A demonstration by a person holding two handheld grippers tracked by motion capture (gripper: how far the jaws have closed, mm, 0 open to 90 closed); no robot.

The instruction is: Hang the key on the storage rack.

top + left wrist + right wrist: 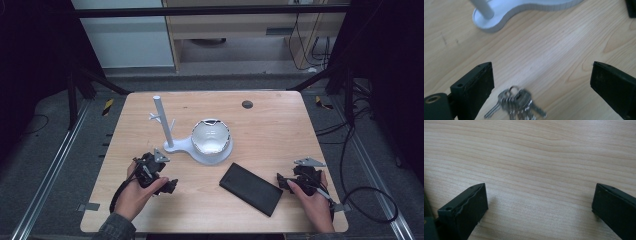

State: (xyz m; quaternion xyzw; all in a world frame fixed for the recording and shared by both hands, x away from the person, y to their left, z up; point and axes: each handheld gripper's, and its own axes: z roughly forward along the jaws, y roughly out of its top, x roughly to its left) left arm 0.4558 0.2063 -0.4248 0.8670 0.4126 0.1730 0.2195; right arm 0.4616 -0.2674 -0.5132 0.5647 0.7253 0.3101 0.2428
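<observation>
Between the wide-spread jaws of the left gripper point(541, 82), near the low edge of its own view, lies a bunch of keys point(516, 105) on a ring — flat on the wooden table point(554, 50), touched by neither jaw. I judge the bunch light but loose: stiff metal blades that swing and slide on the ring, slippery against smooth wood. The best hold is probably across the clustered heads beside the ring, where the metal stacks thickest. Just beyond it stands the white key stand point(172, 142), its post rising from a base that also carries a shiny bowl point(211, 136). A black flat case point(251, 188) lies to the right. At the near right the right gripper point(286, 182) rests released — jaws apart over bare wood.
</observation>
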